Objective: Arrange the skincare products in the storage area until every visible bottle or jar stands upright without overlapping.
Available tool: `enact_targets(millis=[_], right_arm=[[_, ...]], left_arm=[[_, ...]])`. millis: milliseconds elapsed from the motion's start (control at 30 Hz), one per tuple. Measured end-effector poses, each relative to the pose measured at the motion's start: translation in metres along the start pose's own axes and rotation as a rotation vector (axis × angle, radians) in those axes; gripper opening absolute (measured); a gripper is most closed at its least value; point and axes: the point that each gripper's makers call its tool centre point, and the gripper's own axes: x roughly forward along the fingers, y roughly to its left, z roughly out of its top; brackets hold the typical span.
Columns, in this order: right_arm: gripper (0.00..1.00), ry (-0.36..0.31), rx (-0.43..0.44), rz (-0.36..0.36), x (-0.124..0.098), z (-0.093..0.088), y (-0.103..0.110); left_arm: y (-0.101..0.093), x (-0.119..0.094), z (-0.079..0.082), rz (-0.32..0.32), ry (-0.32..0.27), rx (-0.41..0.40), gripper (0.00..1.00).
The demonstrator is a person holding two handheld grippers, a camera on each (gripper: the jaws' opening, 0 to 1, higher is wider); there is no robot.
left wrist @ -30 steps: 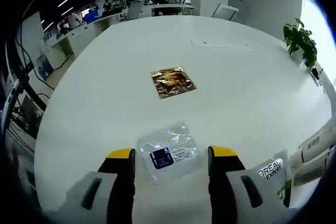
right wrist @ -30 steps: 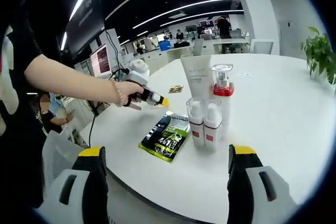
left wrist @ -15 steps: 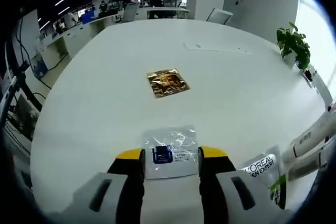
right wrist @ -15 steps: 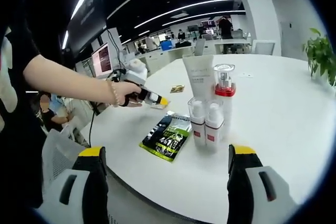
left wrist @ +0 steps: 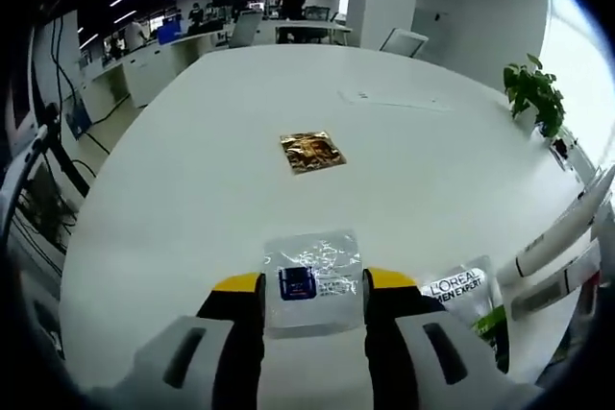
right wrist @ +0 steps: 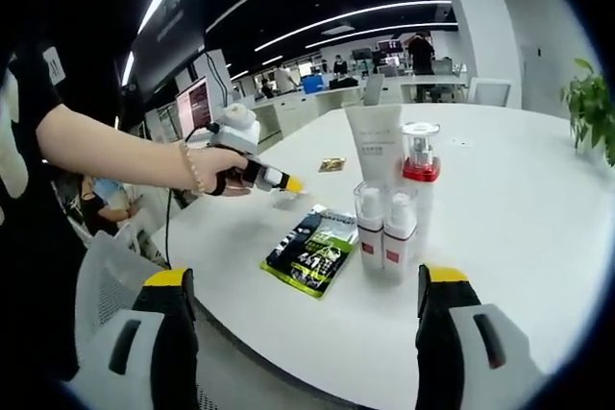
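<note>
My left gripper (left wrist: 313, 283) is shut on a clear sachet with a blue label (left wrist: 312, 276), held just above the white table (left wrist: 211, 170). A gold sachet (left wrist: 312, 152) lies flat further out. In the right gripper view, a person's hand holds that left gripper (right wrist: 288, 182) over the table's left part. A white tube (right wrist: 378, 146), a pump bottle with a red collar (right wrist: 420, 156) and two small red-banded bottles (right wrist: 384, 232) stand upright together. A green-black sachet (right wrist: 315, 249) lies flat beside them. My right gripper (right wrist: 306, 280) is open, near the table edge.
A L'Oreal sachet (left wrist: 454, 287) and white tubes (left wrist: 567, 237) sit at the right of the left gripper view. A potted plant (left wrist: 533, 93) stands at the table's far right. Desks, chairs and people fill the office behind.
The left jaws closed on the clear sachet, then rose a little with it, so the table looks farther away. The right gripper has barely moved and stays open.
</note>
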Motion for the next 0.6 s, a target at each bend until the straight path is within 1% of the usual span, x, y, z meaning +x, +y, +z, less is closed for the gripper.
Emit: enact_targets(millis=[67,133,200,267,433,533,600], right_arm=[[0.96,-0.005,-0.004,0.003,0.000,0.001,0.001],[0.96,-0.009,-0.007,0.008,0.000,0.001,0.002],[0.96,-0.009,-0.014,0.015,0.000,0.001,0.003],[0.96,-0.009,-0.022,0.021,0.001,0.002,0.005],[0.96,-0.013,-0.034,0.035,0.000,0.003,0.009],[0.96,-0.020,-0.036,0.044,-0.001,0.004,0.013],[0.96,-0.023,-0.038,0.054,-0.001,0.004,0.014]], left_arm=[[0.000,-0.006,-0.005,0.001,0.001,-0.004,0.36],[-0.001,-0.008,-0.006,0.001,0.002,-0.004,0.36],[-0.002,-0.016,-0.012,0.002,0.000,-0.002,0.36],[-0.003,-0.017,-0.013,0.002,0.001,-0.003,0.36],[-0.002,-0.030,-0.025,0.006,0.004,0.010,0.37],[0.000,-0.033,-0.028,0.009,0.006,0.012,0.36],[0.000,-0.037,-0.033,0.013,0.007,0.016,0.36]])
